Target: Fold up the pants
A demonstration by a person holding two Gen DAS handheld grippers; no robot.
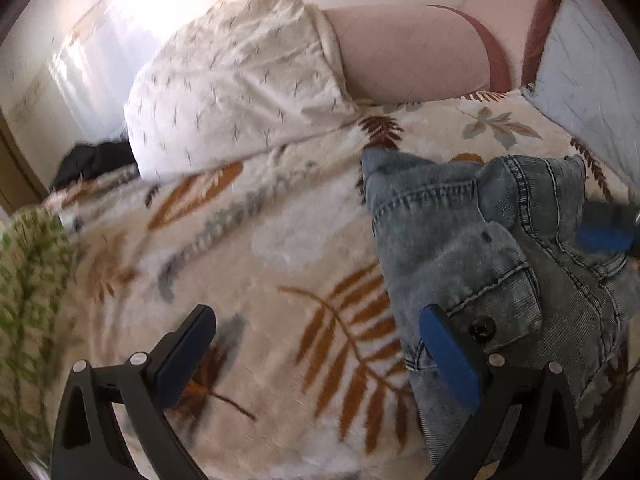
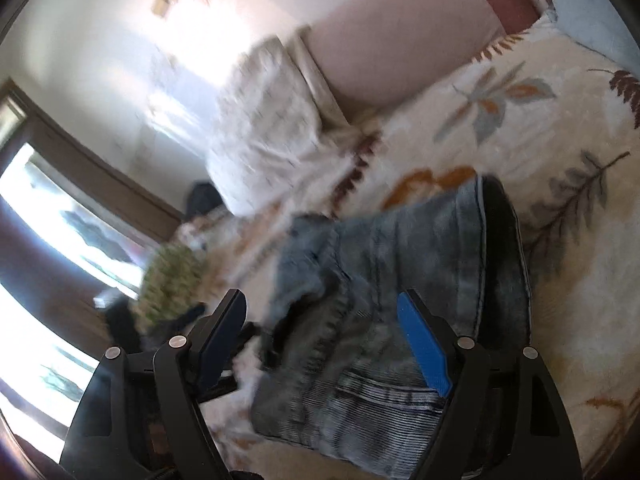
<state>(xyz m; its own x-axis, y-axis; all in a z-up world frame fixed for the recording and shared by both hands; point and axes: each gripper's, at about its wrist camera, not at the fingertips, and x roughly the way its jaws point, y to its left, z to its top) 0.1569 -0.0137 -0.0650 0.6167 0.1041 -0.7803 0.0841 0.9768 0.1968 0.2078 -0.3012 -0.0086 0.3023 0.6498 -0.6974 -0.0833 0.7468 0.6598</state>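
Observation:
Light blue denim pants (image 1: 472,248) lie bunched and partly folded on a leaf-patterned blanket (image 1: 280,248), at the right in the left wrist view. My left gripper (image 1: 320,316) is open and empty, its right finger beside the pants' left edge. In the right wrist view the pants (image 2: 380,264) lie in a heap below my right gripper (image 2: 324,300), which is open with the denim showing between its fingers. The right gripper's blue pad also shows in the left wrist view (image 1: 608,236), over the pants at the far right.
A white patterned pillow (image 1: 236,92) and a pink headboard (image 1: 412,56) stand at the back of the bed. A pale blue pillow (image 1: 588,80) is at the right. A green patterned cloth (image 1: 28,272) and a dark garment (image 1: 92,160) lie at the left edge.

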